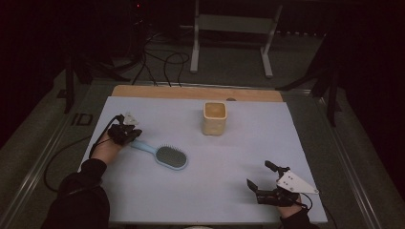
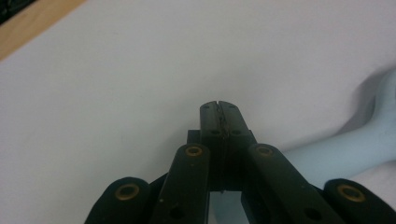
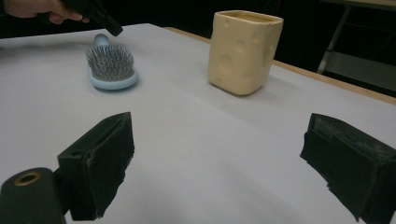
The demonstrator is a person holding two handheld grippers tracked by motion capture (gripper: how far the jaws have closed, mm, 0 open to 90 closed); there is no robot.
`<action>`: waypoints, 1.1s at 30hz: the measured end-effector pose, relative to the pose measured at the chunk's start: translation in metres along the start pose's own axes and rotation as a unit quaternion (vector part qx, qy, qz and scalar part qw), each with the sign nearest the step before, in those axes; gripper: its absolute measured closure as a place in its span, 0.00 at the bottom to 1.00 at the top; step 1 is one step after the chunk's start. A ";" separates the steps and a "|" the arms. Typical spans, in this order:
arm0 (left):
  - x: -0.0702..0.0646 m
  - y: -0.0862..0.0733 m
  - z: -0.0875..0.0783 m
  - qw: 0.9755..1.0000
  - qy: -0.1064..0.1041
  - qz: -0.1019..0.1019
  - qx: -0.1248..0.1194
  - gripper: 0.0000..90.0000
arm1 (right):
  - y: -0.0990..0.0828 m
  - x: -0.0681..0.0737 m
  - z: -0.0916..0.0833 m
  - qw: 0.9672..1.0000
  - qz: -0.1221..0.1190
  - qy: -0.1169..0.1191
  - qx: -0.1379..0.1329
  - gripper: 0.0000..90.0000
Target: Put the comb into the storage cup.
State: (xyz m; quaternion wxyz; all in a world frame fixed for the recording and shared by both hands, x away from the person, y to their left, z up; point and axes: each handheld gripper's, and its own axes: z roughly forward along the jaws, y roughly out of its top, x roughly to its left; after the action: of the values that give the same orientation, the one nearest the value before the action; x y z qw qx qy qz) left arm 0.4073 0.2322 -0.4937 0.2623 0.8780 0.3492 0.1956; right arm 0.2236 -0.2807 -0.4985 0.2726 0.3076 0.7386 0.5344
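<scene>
A light blue hairbrush [image 1: 169,157] lies bristles up on the white sheet, its handle pointing left. My left gripper [image 1: 130,136] is at the end of that handle. In the left gripper view its jaws [image 2: 218,106] are pressed together with nothing between them, and the handle [image 2: 355,140] runs off beside them to the right. A cream dimpled cup [image 1: 214,118] stands upright near the back middle. My right gripper [image 1: 259,174] rests open near the front right, nothing in it. Its own view shows the cup [image 3: 244,51], the brush [image 3: 111,67] and the left gripper [image 3: 112,28] farther off.
The white sheet [image 1: 229,157] covers the table; a wooden strip [image 1: 196,93] shows along its far edge. Behind the table stand a metal frame [image 1: 229,28] and loose cables [image 1: 162,62] on the floor. Bare sheet lies between the brush and my right gripper.
</scene>
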 end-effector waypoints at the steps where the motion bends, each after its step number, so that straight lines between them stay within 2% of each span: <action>1: -0.001 0.000 0.002 1.000 0.000 0.004 0.004 1.00 | 0.000 0.000 0.000 1.000 0.001 0.000 0.000 0.10; 5: -0.001 -0.003 0.006 1.000 -0.008 0.005 0.022 1.00 | 0.000 0.000 0.000 1.000 0.002 0.001 -0.001 0.10; 10: -0.001 -0.007 0.004 1.000 -0.012 -0.001 0.018 1.00 | 0.000 -0.001 -0.001 1.000 0.004 -0.001 -0.003 0.10; 17: -0.003 -0.015 -0.002 0.999 -0.019 0.002 0.026 1.00 | 0.000 -0.001 -0.001 1.000 0.003 -0.003 -0.002 0.10; 23: -0.011 -0.023 -0.010 0.999 -0.024 0.020 0.039 1.00 | 0.000 -0.001 -0.001 1.000 0.005 -0.003 -0.002 0.10; 26: -0.014 -0.027 -0.015 0.998 -0.031 0.027 0.048 1.00 | 0.000 -0.001 -0.001 1.000 0.003 -0.004 -0.002 0.10; 28: -0.016 -0.029 -0.016 0.998 -0.043 0.025 0.048 1.00 | 0.000 -0.001 -0.001 1.000 0.005 -0.005 -0.003 0.10; 33: -0.024 -0.033 -0.020 0.996 -0.053 0.034 0.058 1.00 | 0.000 -0.001 -0.001 1.000 0.005 -0.005 -0.003 0.10</action>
State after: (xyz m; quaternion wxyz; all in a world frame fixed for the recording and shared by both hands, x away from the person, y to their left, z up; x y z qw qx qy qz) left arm 0.3635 0.2425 -0.5015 0.2222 0.9124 0.3156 0.1364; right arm 0.2237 -0.2818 -0.4979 0.2741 0.3135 0.7342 0.5362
